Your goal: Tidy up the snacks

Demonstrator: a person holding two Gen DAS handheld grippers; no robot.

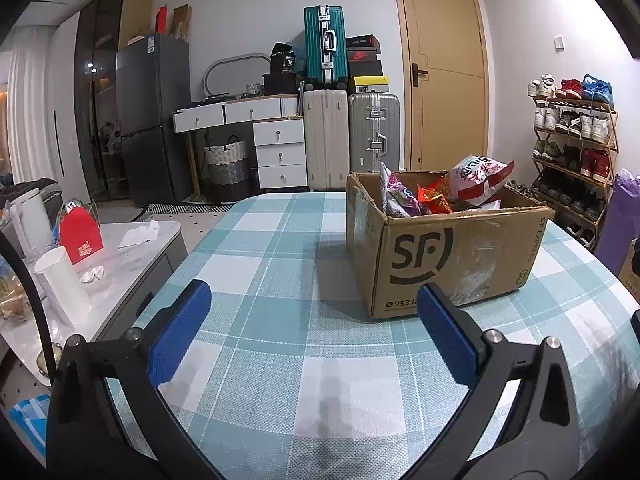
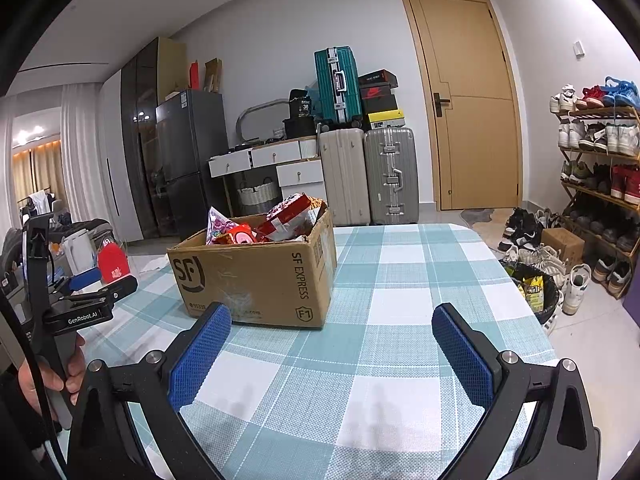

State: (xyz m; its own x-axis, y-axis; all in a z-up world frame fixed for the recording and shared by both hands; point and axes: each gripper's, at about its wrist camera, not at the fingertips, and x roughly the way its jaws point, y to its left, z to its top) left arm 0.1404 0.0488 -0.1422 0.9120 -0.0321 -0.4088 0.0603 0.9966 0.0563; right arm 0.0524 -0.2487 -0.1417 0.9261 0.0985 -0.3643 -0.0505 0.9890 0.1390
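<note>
A brown cardboard box marked SF (image 1: 444, 248) (image 2: 260, 276) stands on the checked tablecloth (image 1: 280, 340) (image 2: 400, 300). Several snack bags fill it: a red and white bag (image 1: 478, 178) (image 2: 288, 216), a purple bag (image 1: 398, 200) (image 2: 220, 226) and small red packets (image 1: 434, 198). My left gripper (image 1: 314, 312) is open and empty, low over the cloth, short of the box's near left corner. It also shows at the left of the right wrist view (image 2: 100, 284). My right gripper (image 2: 332, 336) is open and empty, in front of the box and to its right.
A low white side table (image 1: 132, 248) at the left holds a white cup (image 1: 64, 284), a red carton (image 1: 82, 234) and a kettle. Suitcases (image 1: 348, 140), drawers and a fridge stand at the back wall. A shoe rack (image 2: 600, 168), bin (image 2: 532, 288) and loose shoes are at the right.
</note>
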